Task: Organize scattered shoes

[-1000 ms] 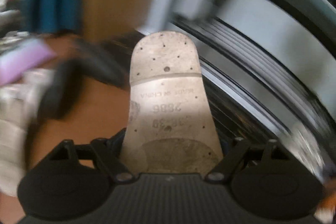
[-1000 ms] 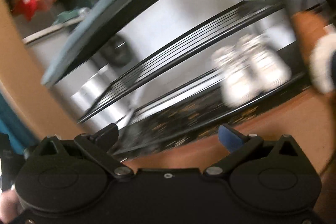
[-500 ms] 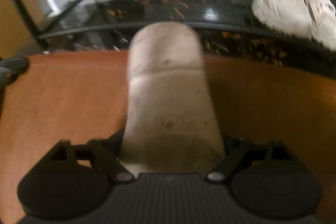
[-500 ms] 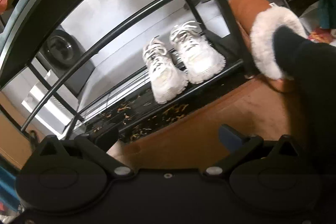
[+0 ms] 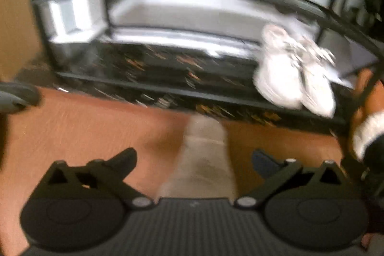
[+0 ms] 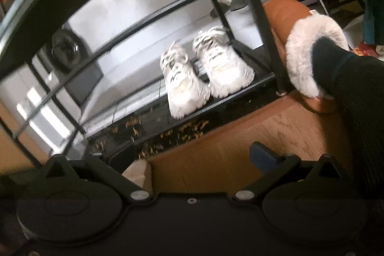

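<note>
Two white sneakers (image 6: 204,73) sit paired on the low bar of the black shoe rack (image 6: 242,88), ahead of my right gripper (image 6: 192,160) and a little right of its centre, toes pointing back toward me. Nearer and more to the purpose is the pale-soled shoe (image 5: 204,160): it lies sole-up between the fingers of my left gripper (image 5: 194,157), long axis running straight away along them toward the rack, toe end just short of the bottom rail. The view is blurred, but the left jaws stand wide apart and neither finger appears to touch the sole, so I judge the shoe is loose, not clamped. My right jaws are likewise spread and hold nothing. The left hand is plainly the nearer one, and I judge its next move turns on closing across the shoe's narrow width.
</note>
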A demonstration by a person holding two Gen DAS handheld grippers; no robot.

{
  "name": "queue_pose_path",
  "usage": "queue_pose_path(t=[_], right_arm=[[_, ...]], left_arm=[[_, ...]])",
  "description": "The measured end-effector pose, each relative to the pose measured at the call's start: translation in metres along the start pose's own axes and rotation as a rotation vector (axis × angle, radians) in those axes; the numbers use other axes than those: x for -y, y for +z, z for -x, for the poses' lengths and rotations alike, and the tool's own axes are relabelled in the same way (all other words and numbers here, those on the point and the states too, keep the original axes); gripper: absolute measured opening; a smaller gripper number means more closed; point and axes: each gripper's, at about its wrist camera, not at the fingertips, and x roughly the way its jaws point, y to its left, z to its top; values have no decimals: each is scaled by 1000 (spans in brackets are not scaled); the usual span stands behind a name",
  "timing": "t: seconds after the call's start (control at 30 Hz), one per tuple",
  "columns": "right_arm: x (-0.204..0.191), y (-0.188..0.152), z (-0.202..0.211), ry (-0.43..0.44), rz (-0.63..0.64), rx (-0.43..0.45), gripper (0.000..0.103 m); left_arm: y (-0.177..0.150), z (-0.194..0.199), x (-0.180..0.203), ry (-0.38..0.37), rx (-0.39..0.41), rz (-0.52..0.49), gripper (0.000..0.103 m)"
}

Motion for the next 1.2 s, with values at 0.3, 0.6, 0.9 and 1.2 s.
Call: queue_pose_path(t=[0.3, 0.6, 0.9, 1.2], right_arm=[[-109, -84, -29, 206, 668, -135, 103], [-166, -134, -80, 85, 971, -206, 103], [-125, -89, -71, 96, 444, -241, 72], [-23, -57, -54, 37, -302, -273, 69]], left_arm=[[-13, -34, -130, 114, -84, 606, 102], [-3, -64, -123, 177, -72, 562, 102], [-9, -66, -125, 153, -105, 603, 102], [-9, -64, -119, 130, -94, 572, 102]])
